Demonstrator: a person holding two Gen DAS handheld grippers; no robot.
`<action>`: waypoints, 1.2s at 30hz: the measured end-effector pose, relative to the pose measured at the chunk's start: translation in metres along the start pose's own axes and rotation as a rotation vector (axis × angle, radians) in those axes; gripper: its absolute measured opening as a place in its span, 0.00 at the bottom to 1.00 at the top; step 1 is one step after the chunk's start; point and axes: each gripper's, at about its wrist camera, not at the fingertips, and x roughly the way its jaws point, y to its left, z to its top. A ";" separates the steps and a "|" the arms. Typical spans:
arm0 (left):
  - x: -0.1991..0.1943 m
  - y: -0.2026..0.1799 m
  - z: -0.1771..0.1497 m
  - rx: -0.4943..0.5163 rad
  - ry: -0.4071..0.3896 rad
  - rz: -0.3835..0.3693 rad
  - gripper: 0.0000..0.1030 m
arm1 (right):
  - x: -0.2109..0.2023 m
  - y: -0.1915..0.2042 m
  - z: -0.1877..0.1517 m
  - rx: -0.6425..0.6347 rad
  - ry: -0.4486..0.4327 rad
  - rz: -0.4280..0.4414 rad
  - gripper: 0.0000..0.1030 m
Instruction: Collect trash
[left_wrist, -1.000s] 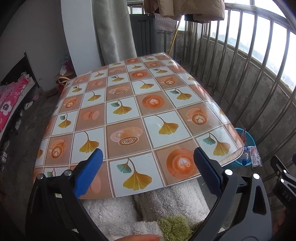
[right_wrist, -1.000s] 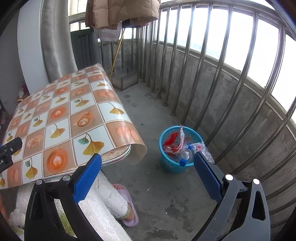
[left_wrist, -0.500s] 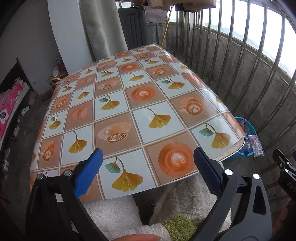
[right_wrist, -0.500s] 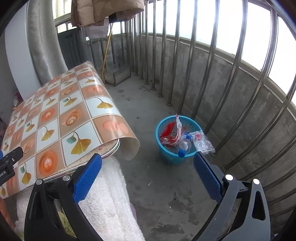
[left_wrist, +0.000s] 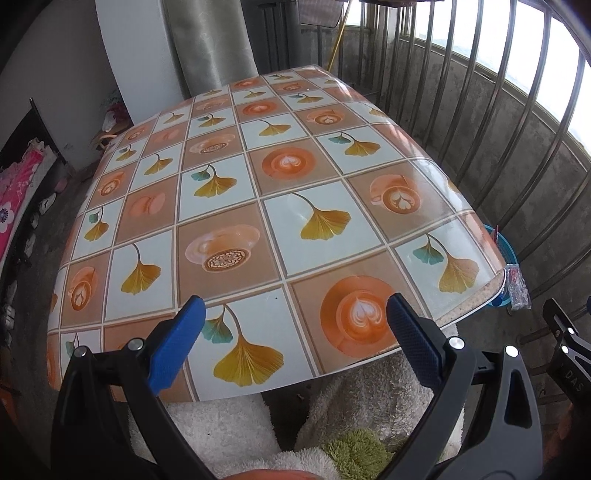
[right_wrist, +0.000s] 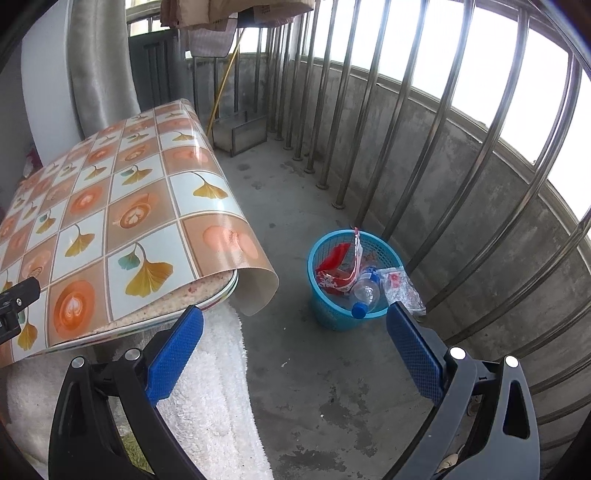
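Observation:
A blue plastic basket (right_wrist: 328, 317) stands on the concrete floor by the railing. It holds a red wrapper (right_wrist: 332, 262), a clear bottle with a blue cap (right_wrist: 364, 295) and a clear plastic bag (right_wrist: 402, 286) hanging over its rim. My right gripper (right_wrist: 295, 338) is open and empty, above the floor in front of the basket. My left gripper (left_wrist: 295, 328) is open and empty over the near edge of the table (left_wrist: 236, 206). The basket's edge (left_wrist: 504, 245) shows past the table's right corner in the left wrist view.
The table carries a tiled leaf-and-cup oilcloth whose corner (right_wrist: 255, 291) curls off the edge. A metal railing (right_wrist: 424, 122) runs along the right. The person's white fleece legs (right_wrist: 218, 391) are below the table edge. A dustpan (right_wrist: 240, 134) stands at the far wall.
Both grippers have shifted forward a little. The table and the basket look nearer and larger. Both stay open and empty.

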 end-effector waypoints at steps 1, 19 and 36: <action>0.001 0.001 0.000 -0.001 0.002 0.000 0.91 | 0.000 0.001 0.001 -0.006 -0.003 -0.004 0.94; -0.006 0.010 0.000 -0.021 -0.017 0.011 0.91 | -0.010 0.000 0.004 -0.035 -0.028 -0.013 0.94; -0.011 0.008 0.001 -0.018 -0.033 0.014 0.91 | -0.015 0.000 0.006 -0.039 -0.036 -0.007 0.94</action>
